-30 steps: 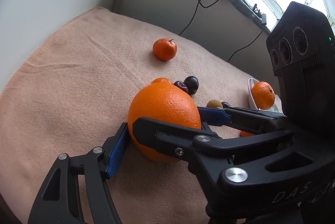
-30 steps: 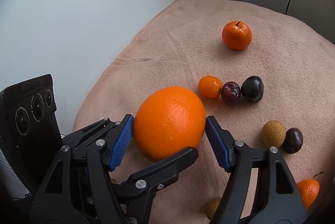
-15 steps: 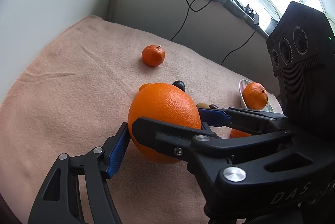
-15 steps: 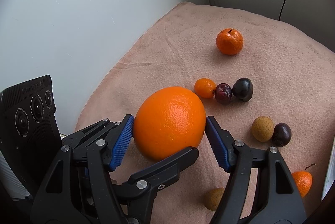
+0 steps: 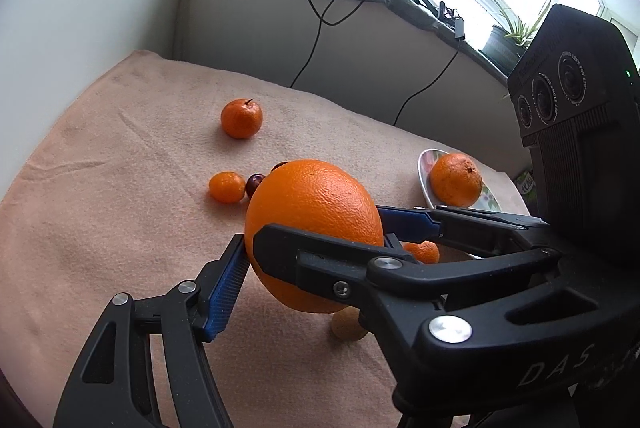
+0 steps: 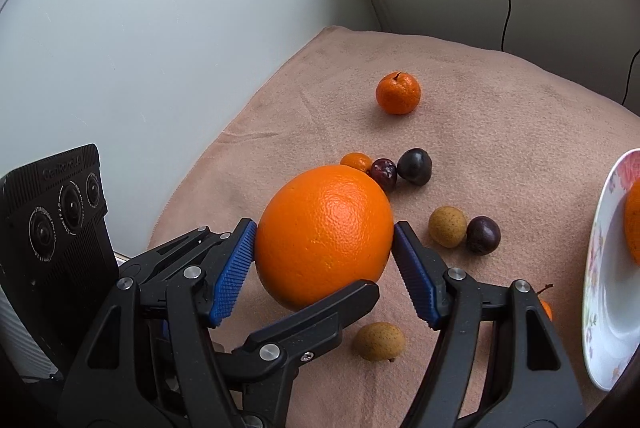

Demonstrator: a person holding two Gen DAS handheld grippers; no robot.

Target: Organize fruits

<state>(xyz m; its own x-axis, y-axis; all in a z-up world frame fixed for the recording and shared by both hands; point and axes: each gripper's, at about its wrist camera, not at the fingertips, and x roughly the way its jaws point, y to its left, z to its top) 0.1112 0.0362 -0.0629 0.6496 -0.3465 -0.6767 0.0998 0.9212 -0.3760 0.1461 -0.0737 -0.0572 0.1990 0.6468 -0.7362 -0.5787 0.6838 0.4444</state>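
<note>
Right wrist view: big orange (image 6: 324, 236) sat mid-frame, off the towel (image 6: 500, 100), blue pads of the right gripper (image 6: 325, 260) touching both its sides. The left gripper (image 5: 316, 256) pinched the same fruit, a black finger crossing its front. Plate (image 6: 600, 308) at right edge held one orange (image 6: 634, 224); at least eight small fruits were loose, so mostly undone. Only the left wrist view showed the window, upper right.
</note>
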